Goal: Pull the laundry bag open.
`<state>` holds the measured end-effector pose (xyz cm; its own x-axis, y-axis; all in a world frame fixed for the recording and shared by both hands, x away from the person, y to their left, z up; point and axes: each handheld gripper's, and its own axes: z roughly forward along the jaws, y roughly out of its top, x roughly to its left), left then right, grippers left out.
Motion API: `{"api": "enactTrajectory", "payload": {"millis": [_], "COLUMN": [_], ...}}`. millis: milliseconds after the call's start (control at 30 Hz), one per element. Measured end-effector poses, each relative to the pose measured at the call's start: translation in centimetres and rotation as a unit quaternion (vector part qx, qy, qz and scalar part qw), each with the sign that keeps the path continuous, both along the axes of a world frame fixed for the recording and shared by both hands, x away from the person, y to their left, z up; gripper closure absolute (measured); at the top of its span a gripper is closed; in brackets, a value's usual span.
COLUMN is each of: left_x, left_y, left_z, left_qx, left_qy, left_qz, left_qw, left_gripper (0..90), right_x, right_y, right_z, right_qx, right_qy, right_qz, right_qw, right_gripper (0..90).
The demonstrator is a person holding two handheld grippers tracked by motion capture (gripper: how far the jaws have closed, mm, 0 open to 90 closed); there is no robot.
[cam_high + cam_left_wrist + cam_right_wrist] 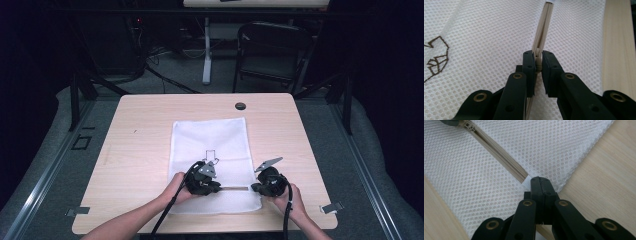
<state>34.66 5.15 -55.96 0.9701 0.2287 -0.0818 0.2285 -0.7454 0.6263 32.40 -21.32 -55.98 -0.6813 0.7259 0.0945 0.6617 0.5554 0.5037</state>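
A white mesh bag [210,135] lies flat on the wooden table [140,150], with a beige zipper [235,188] running along its near edge. My left gripper [220,188] is at the zipper's left part. In the left gripper view that gripper [538,62] is shut on the zipper's pull [538,66], and the zipper [543,32] runs away from it. My right gripper [252,188] is at the zipper's right end. In the right gripper view this gripper [539,181] is shut on the bag's white fabric tab where the zipper [499,152] ends.
A dark outline print [211,156] marks the bag's middle. The table has a round cable hole [240,106] at the back and metal clamps at its front corners [77,211] [331,207]. A folding chair [272,50] and another desk's leg [206,50] stand behind.
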Motion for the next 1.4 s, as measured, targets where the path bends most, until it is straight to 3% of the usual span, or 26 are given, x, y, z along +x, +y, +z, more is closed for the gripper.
{"api": "enactTrajectory", "payload": {"millis": [333, 900, 1100, 1233, 1400], "left_x": [-0.1, 0.1, -0.2, -0.1, -0.1], "left_y": [0.5, 1.2, 2.0, 2.8, 2.9], "left_z": [0.0, -0.2, 0.0, -0.1, 0.0], "left_qx": [0.007, 0.011, 0.015, 0.008, 0.009], "left_qy": [-0.004, 0.008, 0.005, 0.017, 0.017], "left_qz": [-0.003, -0.001, 0.007, 0.009, 0.006], "left_qw": [1.0, 0.9999, 0.9999, 0.9998, 0.9998], "left_gripper": [81.7, 81.7, 81.7, 81.6, 81.6], "right_x": [0.0, 0.0, 0.0, 0.1, 0.1], "right_y": [0.0, 0.0, 0.0, 0.1, 0.1], "right_z": [0.0, 0.0, 0.0, 0.0, 0.1], "right_qx": [0.001, 0.005, 0.0, 0.0, 0.0], "right_qy": [0.0, 0.001, 0.003, 0.006, 0.007], "right_qz": [-0.002, -0.001, -0.004, -0.003, -0.003], "right_qw": [1.0, 1.0, 1.0, 1.0, 1.0], "right_gripper": [90.0, 90.0, 90.0, 90.0, 90.0]}}
